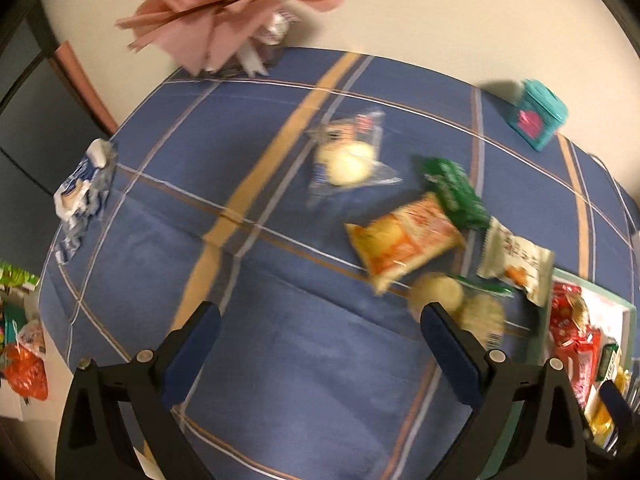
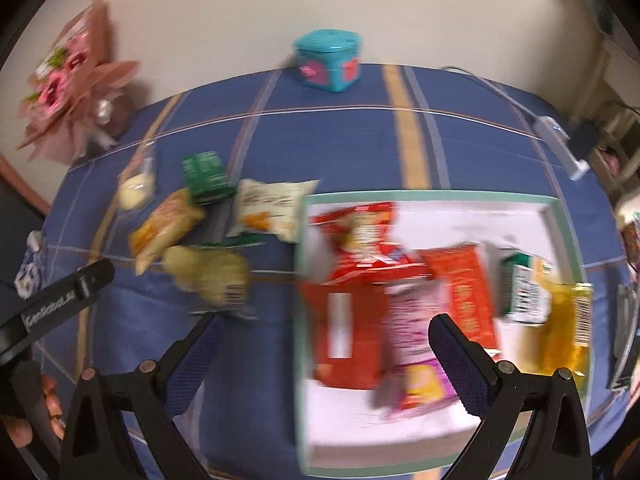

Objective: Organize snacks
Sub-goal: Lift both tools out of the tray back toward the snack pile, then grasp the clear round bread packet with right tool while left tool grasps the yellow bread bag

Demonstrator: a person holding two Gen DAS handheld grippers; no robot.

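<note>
Bouquet (image 1: 208, 12) and teal box (image 1: 538, 118) edge tablecloth (image 1: 280, 360).

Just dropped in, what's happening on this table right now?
A person with a gripper in each hand is sorting snacks into a white tray on the blue checked cloth. Both the left gripper and right gripper are open and empty. Several packets already lie in the tray; an orange packet, a green one and a white one remain loose on the cloth.

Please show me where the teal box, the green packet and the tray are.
teal box (image 2: 328, 65), right wrist view, front face.
green packet (image 1: 454, 192), left wrist view, middle of wrapper.
tray (image 2: 432, 196), right wrist view, far rim.
</note>
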